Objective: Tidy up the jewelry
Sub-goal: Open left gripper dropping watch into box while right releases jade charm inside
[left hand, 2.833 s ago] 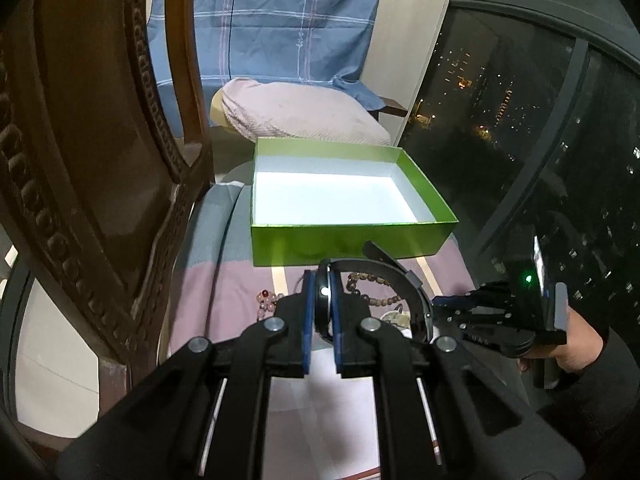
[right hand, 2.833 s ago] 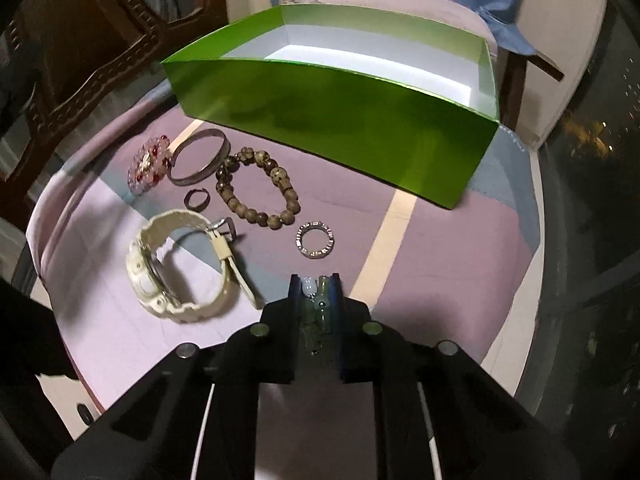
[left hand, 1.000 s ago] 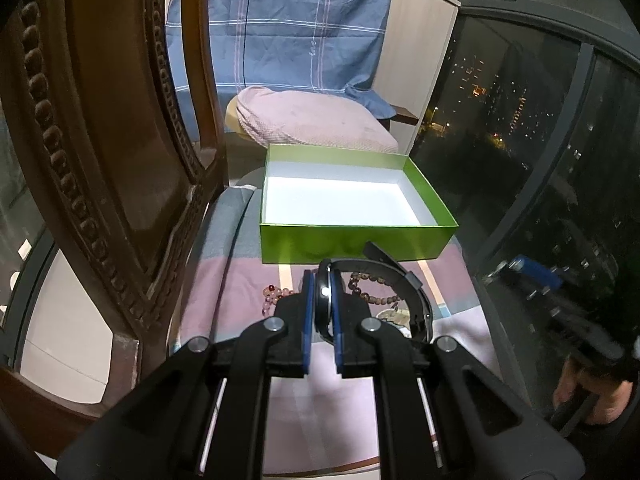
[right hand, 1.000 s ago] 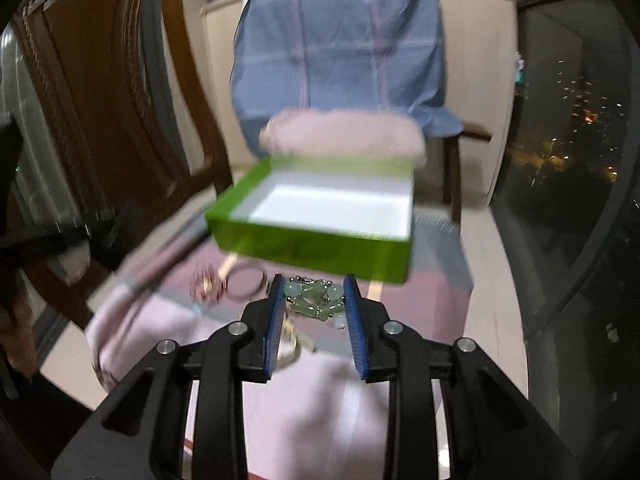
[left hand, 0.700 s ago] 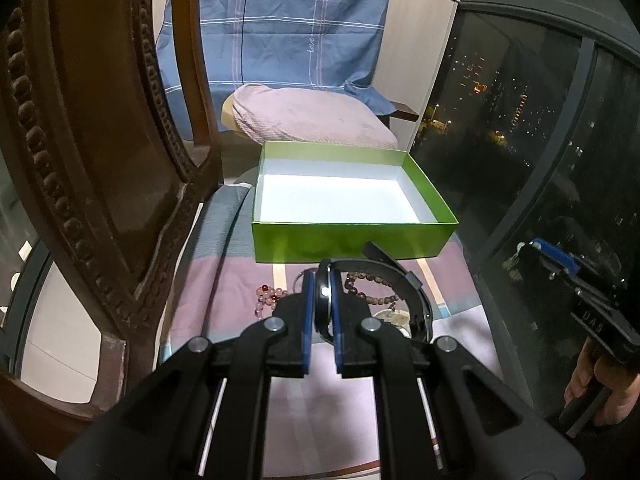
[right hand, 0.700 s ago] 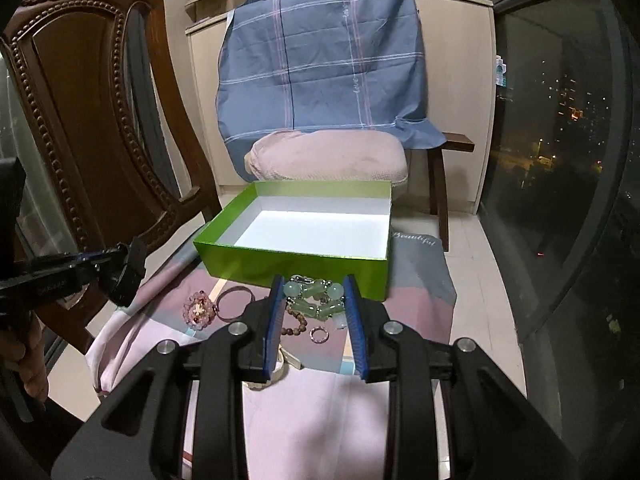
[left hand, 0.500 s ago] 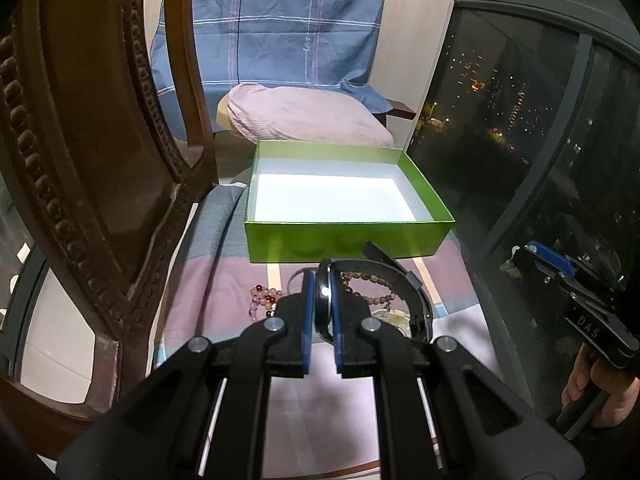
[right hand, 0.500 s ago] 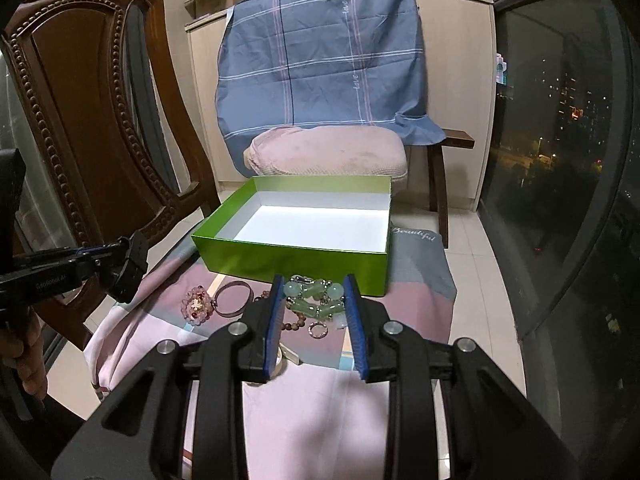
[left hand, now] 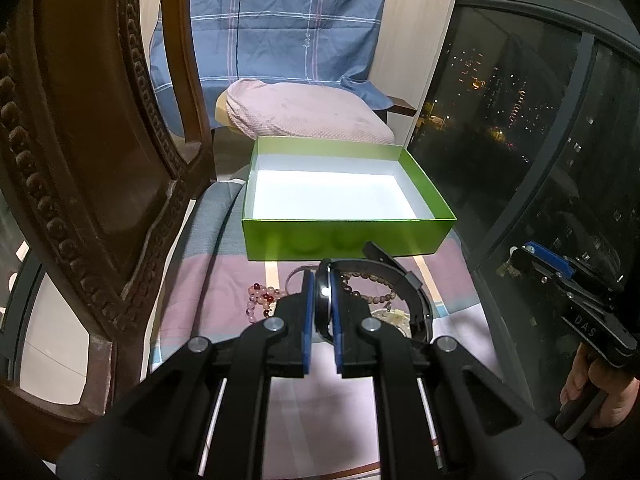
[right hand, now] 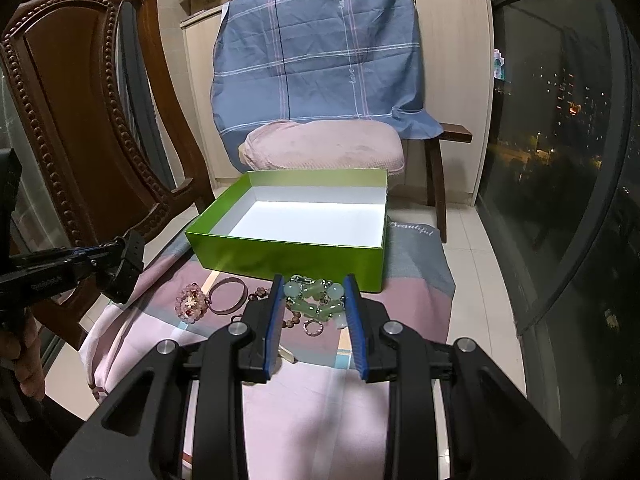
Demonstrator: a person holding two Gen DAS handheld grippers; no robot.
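My left gripper [left hand: 320, 288] is shut on a black watch [left hand: 400, 280] and holds it above the cloth, short of the open green box [left hand: 344, 234]. My right gripper [right hand: 314, 298] is shut on a green bead bracelet [right hand: 316, 298], held in front of the green box [right hand: 280, 256]. On the pink and grey cloth lie a pink bead bracelet [right hand: 191, 303], a thin bangle [right hand: 227, 289], a brown bead bracelet [left hand: 370, 288] and a small ring [right hand: 313, 327]. The box's white inside shows nothing in it.
A carved wooden chair [right hand: 80, 120] stands close on the left. Behind the box is a seat with a pink cushion [right hand: 324, 146] and a blue plaid cloth [right hand: 320, 56]. A dark window [right hand: 560, 160] runs along the right. The left gripper shows in the right wrist view [right hand: 120, 264].
Both grippers have lifted away from the cloth with their items and now hold nearly still in front of the box. The right gripper rose from low over the jewelry.
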